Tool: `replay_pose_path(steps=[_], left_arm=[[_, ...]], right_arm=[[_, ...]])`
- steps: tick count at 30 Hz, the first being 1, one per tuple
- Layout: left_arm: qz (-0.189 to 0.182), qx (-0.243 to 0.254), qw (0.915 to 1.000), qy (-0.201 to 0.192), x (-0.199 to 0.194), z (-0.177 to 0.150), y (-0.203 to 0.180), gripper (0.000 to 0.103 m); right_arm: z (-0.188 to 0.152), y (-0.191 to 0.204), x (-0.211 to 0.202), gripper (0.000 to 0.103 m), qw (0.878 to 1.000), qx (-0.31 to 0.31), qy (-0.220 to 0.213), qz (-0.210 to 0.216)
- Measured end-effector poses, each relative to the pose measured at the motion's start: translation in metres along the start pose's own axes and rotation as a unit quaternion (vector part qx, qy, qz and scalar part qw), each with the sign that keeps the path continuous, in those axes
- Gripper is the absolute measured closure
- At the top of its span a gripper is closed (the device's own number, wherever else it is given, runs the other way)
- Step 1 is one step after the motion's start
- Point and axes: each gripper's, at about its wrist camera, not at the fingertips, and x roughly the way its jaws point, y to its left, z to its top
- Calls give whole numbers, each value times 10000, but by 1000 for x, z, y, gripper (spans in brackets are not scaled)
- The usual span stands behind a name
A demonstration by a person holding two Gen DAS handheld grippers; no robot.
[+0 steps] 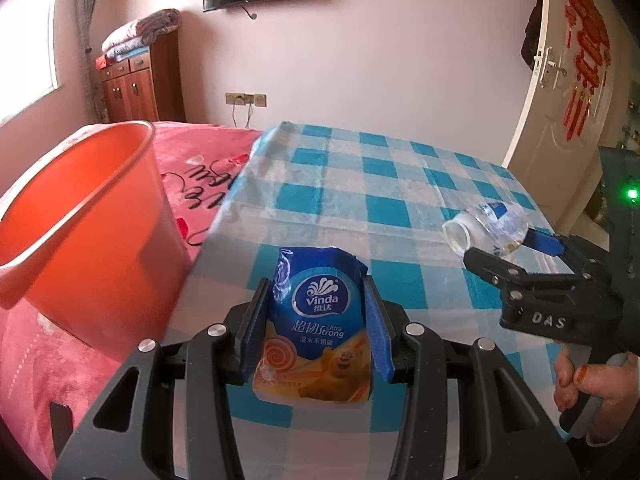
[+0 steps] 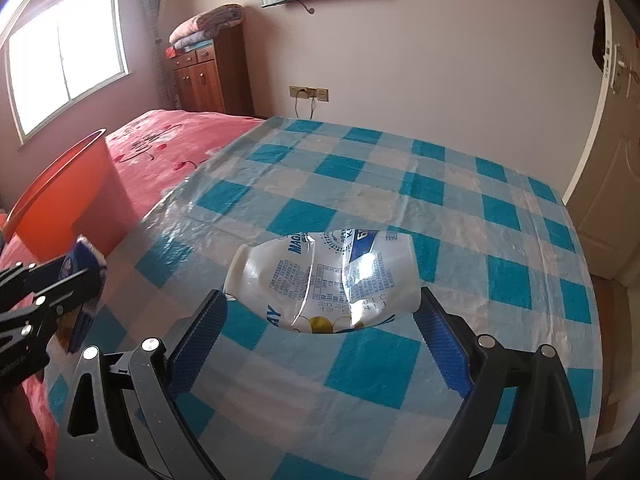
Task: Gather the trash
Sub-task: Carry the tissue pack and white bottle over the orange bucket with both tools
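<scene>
The left gripper [image 1: 316, 320] squeezes the tissue pack [image 1: 316, 320] right of the orange bucket [image 1: 80, 216]. The right gripper [image 2: 320, 320] is wide apart around the squashed bottle [image 2: 324, 276]. Both still need dropping in.

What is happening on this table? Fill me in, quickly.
A person is clearing trash with a handheld gripper in each hand. The left gripper has its jaws closed on a blue Vinda tissue packet, beside the orange bucket. The right gripper is open, its jaws on either side of a crushed plastic bottle lying on the checkered tablecloth, not yet gripped.
</scene>
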Motion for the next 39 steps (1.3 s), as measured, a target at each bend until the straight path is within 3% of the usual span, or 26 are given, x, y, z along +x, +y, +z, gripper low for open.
replay_pose_path(steps=[12,24,39], left_arm=[[117,-30,9994,-324,-19,11,18,57],[298,-170,9968,-718,-40,32,47,57],[692,-348,9900,-1178,-64,59,89,57]], right_arm=[[8,31,-16,11,9995,-287,-77,70],[27,56,-25,11,9983,-412,-86,412],[72,115,-31,11,9913,-961,-303,848]])
